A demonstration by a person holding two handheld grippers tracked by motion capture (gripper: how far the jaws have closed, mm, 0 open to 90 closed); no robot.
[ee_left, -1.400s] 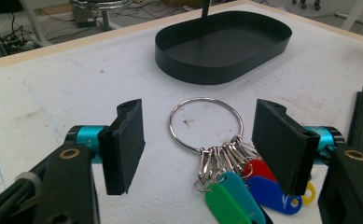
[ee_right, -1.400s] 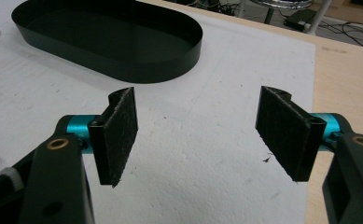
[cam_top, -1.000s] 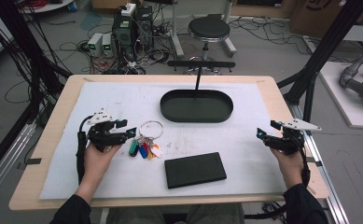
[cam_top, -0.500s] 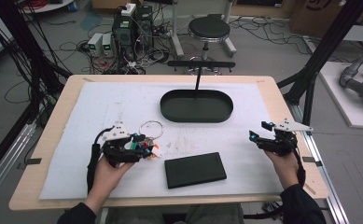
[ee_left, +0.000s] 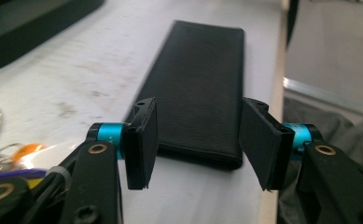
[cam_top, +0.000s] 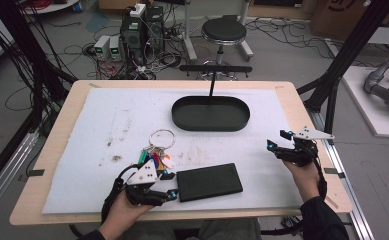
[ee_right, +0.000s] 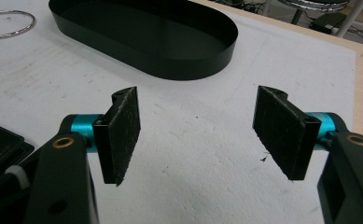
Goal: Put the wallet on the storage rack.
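Observation:
A flat black wallet [cam_top: 209,181] lies near the table's front edge. My left gripper [cam_top: 172,185] sits at its left end, jaws apart, and they have just been closing a little. In the left gripper view the wallet [ee_left: 202,84] stretches away just beyond the gripper [ee_left: 195,140], and neither pad touches it. A bunch of coloured keys on a metal ring [cam_top: 154,150] lies just behind that gripper. My right gripper [cam_top: 277,139] hovers open at the right side of the mat, and in the right gripper view the gripper [ee_right: 198,135] holds nothing over bare mat.
A black oval tray [cam_top: 210,113] stands at the back centre of the white mat [cam_top: 107,125]; the tray [ee_right: 146,37] also lies ahead of the right gripper. The key ring [ee_right: 9,21] shows at far left there. The table's front edge runs close below the wallet.
My left gripper has moved from beside the keys toward the front edge and rightward to the wallet's left end, its jaws a little narrower. The right hand has barely shifted.

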